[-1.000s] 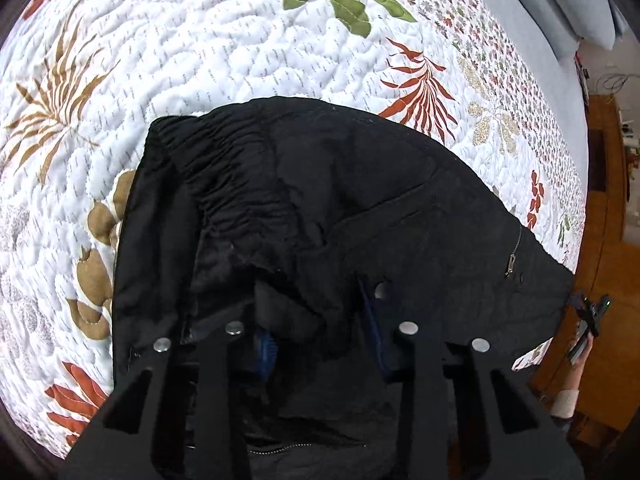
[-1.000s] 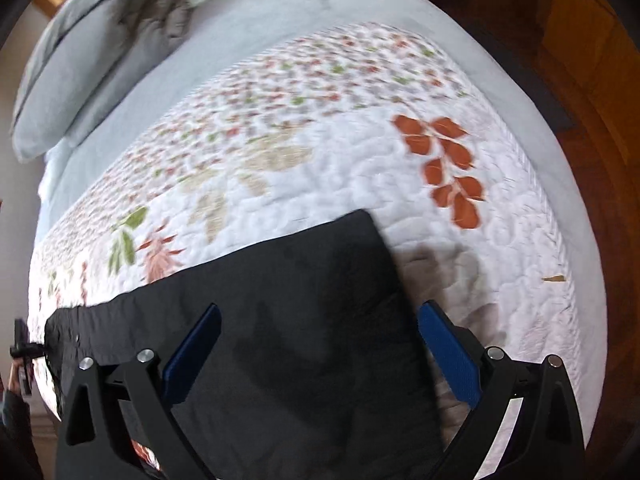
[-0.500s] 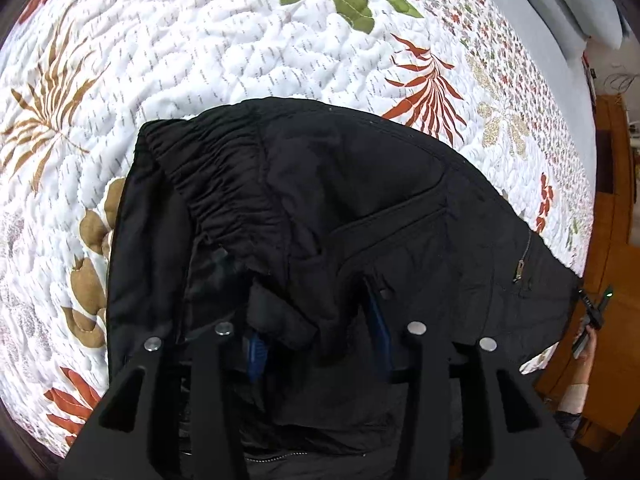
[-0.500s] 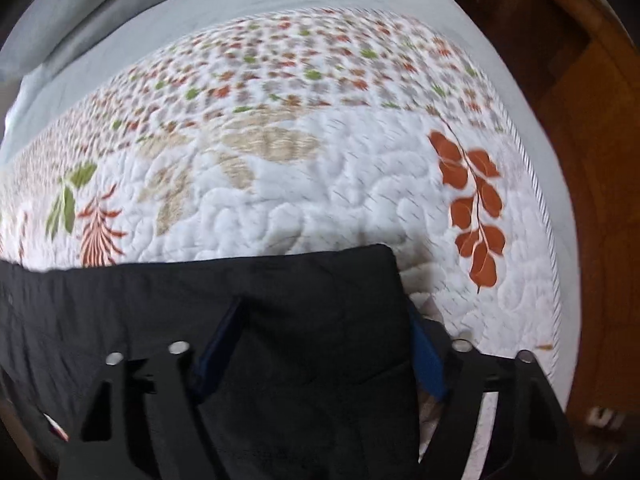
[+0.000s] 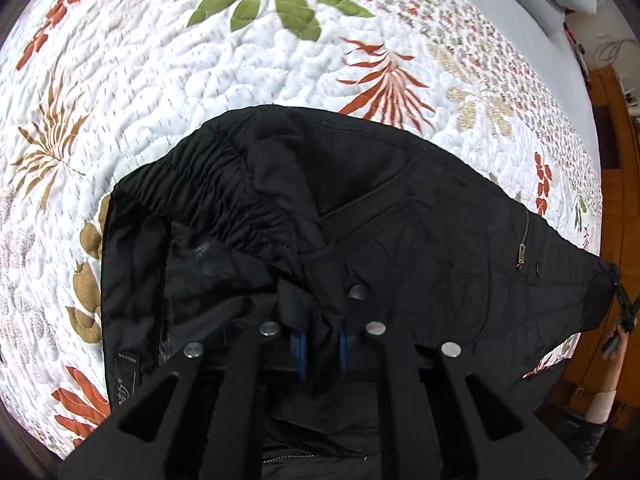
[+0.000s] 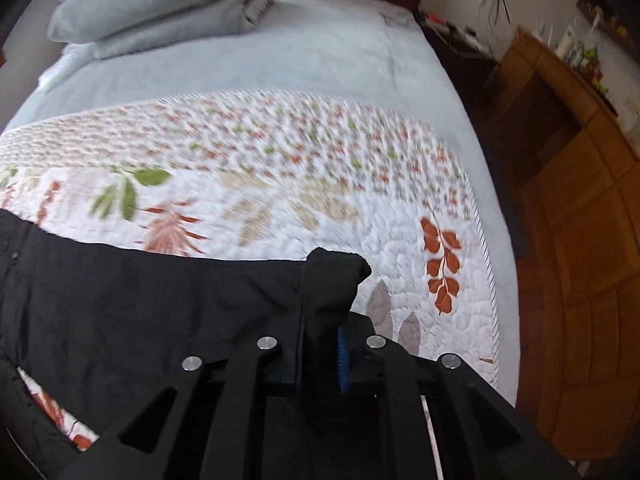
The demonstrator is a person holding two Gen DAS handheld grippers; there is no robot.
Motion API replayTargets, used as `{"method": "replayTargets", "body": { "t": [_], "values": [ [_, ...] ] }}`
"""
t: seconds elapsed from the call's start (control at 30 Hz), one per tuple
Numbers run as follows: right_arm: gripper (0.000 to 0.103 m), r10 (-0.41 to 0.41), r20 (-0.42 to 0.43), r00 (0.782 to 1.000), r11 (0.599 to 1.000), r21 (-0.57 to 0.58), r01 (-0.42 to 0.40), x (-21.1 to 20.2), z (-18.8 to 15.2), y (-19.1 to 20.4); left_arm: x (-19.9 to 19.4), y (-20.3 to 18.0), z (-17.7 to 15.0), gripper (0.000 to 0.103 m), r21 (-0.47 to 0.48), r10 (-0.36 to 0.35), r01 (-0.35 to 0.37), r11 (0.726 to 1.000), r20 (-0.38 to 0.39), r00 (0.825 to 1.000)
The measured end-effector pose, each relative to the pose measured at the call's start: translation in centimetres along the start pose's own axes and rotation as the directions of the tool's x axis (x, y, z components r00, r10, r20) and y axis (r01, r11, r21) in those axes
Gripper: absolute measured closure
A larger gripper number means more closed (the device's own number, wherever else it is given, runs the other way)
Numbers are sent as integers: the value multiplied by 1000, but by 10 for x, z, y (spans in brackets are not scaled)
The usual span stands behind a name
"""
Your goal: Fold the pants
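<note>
Black pants [image 5: 400,216] lie on a white leaf-patterned quilt [image 5: 200,92]. In the left wrist view I see the elastic waistband [image 5: 208,196], a back pocket and a zipper pull [image 5: 521,251]. My left gripper [image 5: 320,344] is shut on bunched fabric at the waist end, blue pads close together. In the right wrist view the pant leg [image 6: 140,312] stretches left across the quilt [image 6: 280,184]. My right gripper [image 6: 322,356] is shut on the leg's hem corner [image 6: 334,276], which stands up between the fingers.
Grey pillows [image 6: 160,4] and a pale grey sheet [image 6: 320,60] lie at the bed's head. Wooden furniture [image 6: 580,200] and a cluttered nightstand stand to the right. The bed's edge runs down the right side [image 6: 492,280]. A person's hand shows at far right [image 5: 616,340].
Both grippers have closed from open onto the pants: the left on the waist fabric, the right on the hem corner, which now bunches upward. The right camera view has tilted up toward the pillows.
</note>
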State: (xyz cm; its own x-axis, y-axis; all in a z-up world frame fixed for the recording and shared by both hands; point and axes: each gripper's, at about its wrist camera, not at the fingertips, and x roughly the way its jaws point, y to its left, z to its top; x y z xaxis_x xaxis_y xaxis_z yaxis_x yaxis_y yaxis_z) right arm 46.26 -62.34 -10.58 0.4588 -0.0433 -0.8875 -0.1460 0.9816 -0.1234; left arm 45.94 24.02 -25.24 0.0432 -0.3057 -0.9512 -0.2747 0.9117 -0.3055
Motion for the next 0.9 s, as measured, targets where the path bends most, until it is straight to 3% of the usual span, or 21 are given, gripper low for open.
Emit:
{"method": "replayTargets", "body": {
  "t": [0.2, 0.3, 0.43, 0.57, 0.6, 0.67, 0.73, 0.9],
  "values": [
    [91, 38, 117, 992, 999, 8, -39, -57, -10, 10, -26, -4, -19, 95, 60, -112, 106, 993, 113, 987],
    [91, 60, 175, 983, 997, 27, -66, -87, -21, 11, -49, -10, -36, 95, 137, -210, 186, 973, 184, 960],
    [91, 110, 221, 969, 991, 51, -124, -115, -39, 11, -71, -14, -62, 95, 224, -273, 220, 950, 247, 930],
    [91, 144, 236, 961, 986, 52, -160, -135, -63, 15, -91, -27, -97, 95, 361, -329, 207, 909, 317, 889],
    [91, 155, 239, 959, 983, 58, -173, -139, -69, 15, -98, -31, -112, 95, 413, -352, 197, 889, 341, 872],
    [91, 172, 243, 955, 979, 64, -192, -144, -82, 15, -107, -37, -138, 94, 492, -373, 166, 854, 359, 856],
    [91, 183, 247, 951, 976, 71, -207, -151, -96, 16, -111, -41, -163, 94, 546, -380, 138, 827, 361, 852],
    [92, 194, 269, 943, 968, 101, -228, -171, -133, 12, -118, -36, -203, 94, 576, -407, 143, 805, 361, 839]
  ]
}}
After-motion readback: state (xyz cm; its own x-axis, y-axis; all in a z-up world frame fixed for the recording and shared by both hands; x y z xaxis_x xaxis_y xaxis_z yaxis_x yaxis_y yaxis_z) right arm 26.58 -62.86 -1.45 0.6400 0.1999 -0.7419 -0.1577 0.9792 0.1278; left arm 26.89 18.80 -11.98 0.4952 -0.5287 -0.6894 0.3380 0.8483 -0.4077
